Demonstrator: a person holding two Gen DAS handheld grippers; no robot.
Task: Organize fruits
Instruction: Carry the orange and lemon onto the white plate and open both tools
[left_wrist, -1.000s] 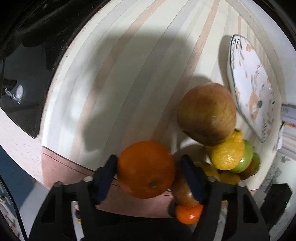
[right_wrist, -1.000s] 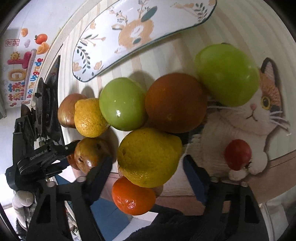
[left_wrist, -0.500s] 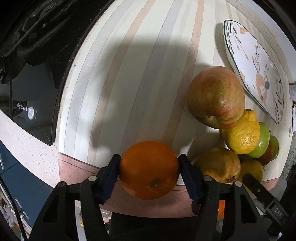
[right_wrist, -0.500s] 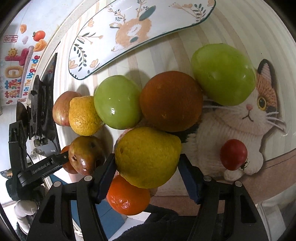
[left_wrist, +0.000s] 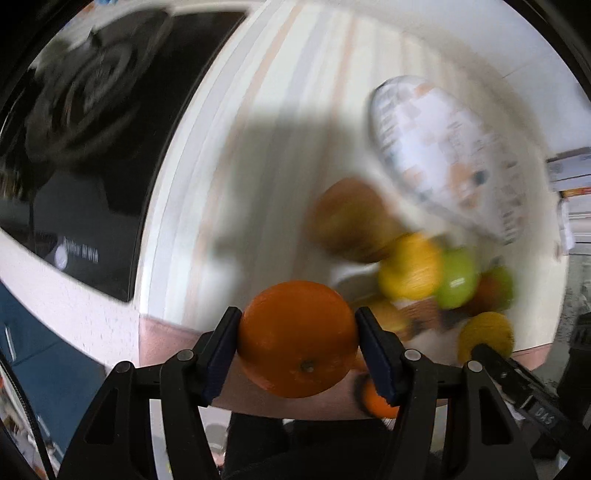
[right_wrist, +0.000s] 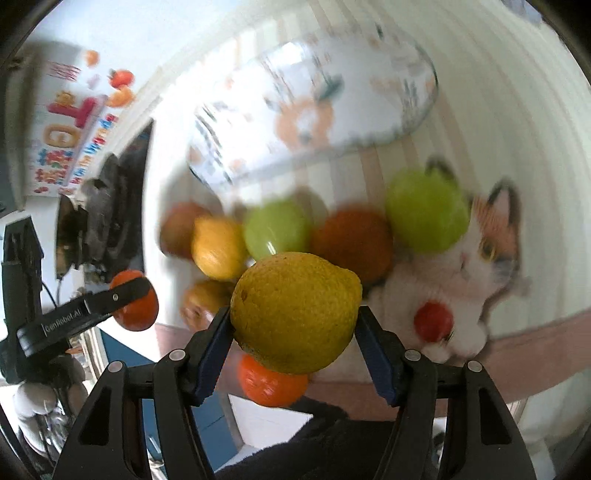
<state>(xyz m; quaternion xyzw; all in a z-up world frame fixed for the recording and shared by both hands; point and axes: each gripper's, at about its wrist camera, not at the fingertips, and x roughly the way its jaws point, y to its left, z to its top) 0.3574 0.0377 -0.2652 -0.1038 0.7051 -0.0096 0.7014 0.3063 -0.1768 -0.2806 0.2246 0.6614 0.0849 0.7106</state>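
My left gripper (left_wrist: 297, 345) is shut on an orange (left_wrist: 295, 338) and holds it above the mat; it also shows in the right wrist view (right_wrist: 135, 301). My right gripper (right_wrist: 293, 330) is shut on a yellow lemon (right_wrist: 295, 310), lifted off the pile. Below lie blurred fruits: a brown apple (left_wrist: 351, 218), a yellow citrus (right_wrist: 218, 247), two green apples (right_wrist: 277, 229) (right_wrist: 424, 210), a dark orange (right_wrist: 352, 243), a small tangerine (right_wrist: 271, 384) and a red tomato (right_wrist: 432, 321). A patterned oval plate (right_wrist: 314, 110) lies beyond, also in the left wrist view (left_wrist: 443, 155).
A black stove top (left_wrist: 85, 147) lies left of the striped mat (left_wrist: 280, 129). A cat picture (right_wrist: 476, 258) is on the mat's right part. The counter edge (left_wrist: 88, 306) runs near me. A colourful wall sticker (right_wrist: 70, 125) is at the far left.
Both grippers have lifted up and back with their fruits; the right one closed on the lemon and raised it off the pile. The views are now motion-blurred.
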